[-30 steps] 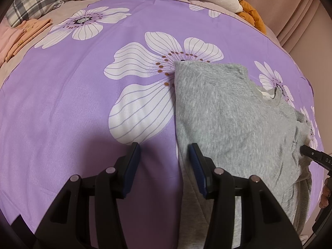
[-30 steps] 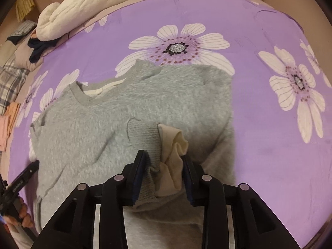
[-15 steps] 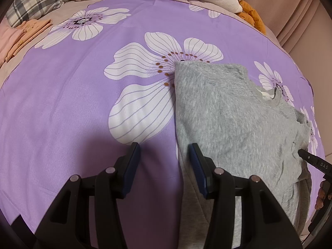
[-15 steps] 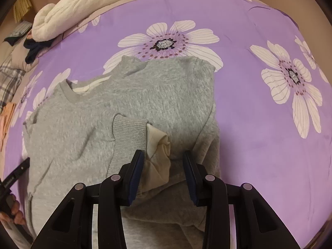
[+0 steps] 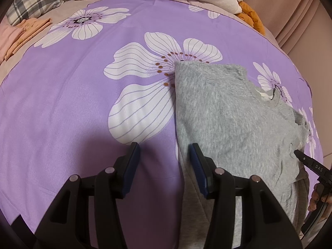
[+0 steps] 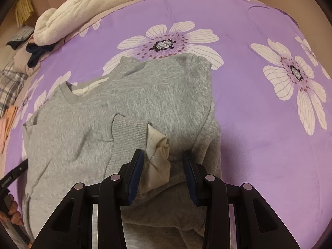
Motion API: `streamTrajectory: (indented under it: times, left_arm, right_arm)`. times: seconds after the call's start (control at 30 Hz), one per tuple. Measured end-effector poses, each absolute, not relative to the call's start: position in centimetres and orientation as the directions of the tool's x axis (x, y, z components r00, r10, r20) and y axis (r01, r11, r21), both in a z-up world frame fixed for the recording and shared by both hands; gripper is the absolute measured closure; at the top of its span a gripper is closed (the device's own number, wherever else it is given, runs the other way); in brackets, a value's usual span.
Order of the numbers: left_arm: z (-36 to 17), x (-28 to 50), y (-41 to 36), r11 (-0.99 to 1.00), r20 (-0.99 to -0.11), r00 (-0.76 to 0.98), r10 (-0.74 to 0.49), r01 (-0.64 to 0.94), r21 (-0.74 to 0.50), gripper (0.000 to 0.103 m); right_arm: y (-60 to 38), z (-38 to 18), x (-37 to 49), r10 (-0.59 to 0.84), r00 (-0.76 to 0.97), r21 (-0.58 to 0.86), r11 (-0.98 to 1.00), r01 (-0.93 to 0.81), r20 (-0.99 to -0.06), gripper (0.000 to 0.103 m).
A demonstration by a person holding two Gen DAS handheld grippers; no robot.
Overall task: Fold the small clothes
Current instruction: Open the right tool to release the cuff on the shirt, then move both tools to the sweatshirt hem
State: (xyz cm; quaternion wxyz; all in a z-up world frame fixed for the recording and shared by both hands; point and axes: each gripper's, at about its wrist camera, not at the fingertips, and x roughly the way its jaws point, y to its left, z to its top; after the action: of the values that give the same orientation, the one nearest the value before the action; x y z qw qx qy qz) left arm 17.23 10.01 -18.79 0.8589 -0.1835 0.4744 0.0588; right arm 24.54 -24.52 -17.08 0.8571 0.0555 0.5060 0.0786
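The right gripper (image 6: pixel 164 166) stands apart, jaws around the cream inner cuff (image 6: pixel 158 151) without pressing. The left gripper (image 5: pixel 165 161) is open over the sheet (image 5: pixel 62 103). The grey sweater (image 6: pixel 128 112) lies flat, neckline to the upper left, with its length running toward the camera.

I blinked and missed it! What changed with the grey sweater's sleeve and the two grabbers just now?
A second ago the sleeve cuff filled the gap in the right gripper. Now it lies on the grey sweater with space beside one finger, so it looks let go. The left gripper stayed open over the purple flowered sheet, and the sweater's body did not move.
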Motion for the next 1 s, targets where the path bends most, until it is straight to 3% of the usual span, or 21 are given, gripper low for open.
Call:
streamTrajectory:
  times: [0.37,0.4,0.47,0.53,0.6,0.73,0.87,1.0]
  left_arm:
    - [-16.7,15.1,9.7,0.92,-0.851,0.519,-0.082,-0.289,-0.265,0.051]
    - [-15.8,14.4,9.4,0.925,-0.838,0.54,-0.077,-0.274,-0.262,0.05]
    - [-14.3,13.3,9.0,0.93,-0.816,0.575,-0.065,-0.261,-0.258,0.033]
    - [-13.1,12.1,8.6,0.931,-0.792,0.606,-0.071,-0.244,-0.271,0.026]
    - [-12.0,10.8,8.1,0.934,-0.776,0.625,-0.092,-0.216,-0.285,0.021]
    - [-11.2,7.9,6.8,0.948,-0.755,0.646,-0.112,-0.159,-0.277,0.012]
    - [-12.2,4.2,6.0,0.953,-0.753,0.645,-0.132,-0.126,-0.275,0.01]
    - [-13.5,1.6,5.8,0.939,-0.757,0.635,-0.155,-0.143,-0.313,0.01]
  right_arm:
    - [-24.9,-16.8,24.3,0.208,0.487,0.195,0.978,-0.077,-0.848,0.066]
    - [-24.9,-16.6,24.3,0.206,0.488,0.19,0.978,-0.083,-0.848,0.065]
    - [-24.9,-16.0,23.8,0.199,0.494,0.179,0.98,-0.088,-0.846,0.063]
    - [-25.1,-14.8,22.9,0.207,0.511,0.183,0.978,-0.098,-0.835,0.049]
    - [-25.6,-13.0,21.3,0.228,0.551,0.2,0.973,-0.111,-0.803,0.029]
    - [-26.7,-10.0,17.6,0.279,0.626,0.22,0.96,-0.172,-0.728,0.023]
    - [-28.3,-8.5,13.7,0.32,0.683,0.233,0.947,-0.22,-0.657,0.008]
    - [-29.3,-9.7,10.5,0.315,0.696,0.228,0.949,-0.218,-0.645,0.008]
